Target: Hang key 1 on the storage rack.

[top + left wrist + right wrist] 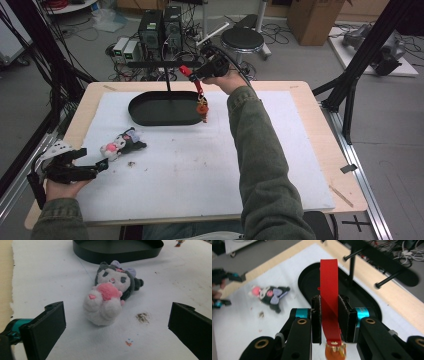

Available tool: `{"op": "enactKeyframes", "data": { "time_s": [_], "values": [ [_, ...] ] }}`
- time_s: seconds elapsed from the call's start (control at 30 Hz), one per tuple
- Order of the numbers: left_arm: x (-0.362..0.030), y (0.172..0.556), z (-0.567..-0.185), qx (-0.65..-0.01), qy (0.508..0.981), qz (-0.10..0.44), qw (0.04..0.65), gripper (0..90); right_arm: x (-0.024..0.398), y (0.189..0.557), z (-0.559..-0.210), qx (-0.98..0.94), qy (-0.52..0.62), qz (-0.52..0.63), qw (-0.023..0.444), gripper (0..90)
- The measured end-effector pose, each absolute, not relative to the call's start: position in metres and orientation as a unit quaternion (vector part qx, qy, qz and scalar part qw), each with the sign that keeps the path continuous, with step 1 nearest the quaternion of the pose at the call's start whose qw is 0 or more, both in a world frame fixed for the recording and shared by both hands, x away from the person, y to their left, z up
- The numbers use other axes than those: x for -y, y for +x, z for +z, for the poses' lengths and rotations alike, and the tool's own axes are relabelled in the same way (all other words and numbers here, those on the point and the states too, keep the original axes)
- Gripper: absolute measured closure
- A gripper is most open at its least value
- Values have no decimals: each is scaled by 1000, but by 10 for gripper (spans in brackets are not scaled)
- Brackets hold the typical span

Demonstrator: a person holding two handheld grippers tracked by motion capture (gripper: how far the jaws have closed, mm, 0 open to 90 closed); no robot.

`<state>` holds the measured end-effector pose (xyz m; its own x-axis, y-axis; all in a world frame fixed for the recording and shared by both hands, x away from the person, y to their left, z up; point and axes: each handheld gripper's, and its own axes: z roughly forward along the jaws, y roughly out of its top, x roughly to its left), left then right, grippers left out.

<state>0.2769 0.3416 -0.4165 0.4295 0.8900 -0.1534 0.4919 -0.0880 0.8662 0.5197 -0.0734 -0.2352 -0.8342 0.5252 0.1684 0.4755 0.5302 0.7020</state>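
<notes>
We see the right gripper (192,75) raised above the far rim of the black oval metal tray (150,117), its jaws pinching a flat red ribbon strap (329,302) from which a small orange charm (202,108) dangles over the tray's right end. The left gripper (100,166) rests low at the near left of the white table mat (200,165), jaws spread wide, just before a grey-and-white plush toy holding a pink ball (110,295) that lies on the mat.
</notes>
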Motion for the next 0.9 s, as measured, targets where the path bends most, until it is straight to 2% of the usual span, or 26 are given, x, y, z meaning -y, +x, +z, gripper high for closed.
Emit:
{"op": "enactKeyframes", "data": {
  "time_s": [0.3,0.9],
  "values": [
    [-344,283,-416,-488,707,212,466,17,82,539,-227,-858,311,407,23,747],
    [-344,290,-416,-481,712,210,466,17,68,571,-227,-862,323,391,22,747]
  ]
}}
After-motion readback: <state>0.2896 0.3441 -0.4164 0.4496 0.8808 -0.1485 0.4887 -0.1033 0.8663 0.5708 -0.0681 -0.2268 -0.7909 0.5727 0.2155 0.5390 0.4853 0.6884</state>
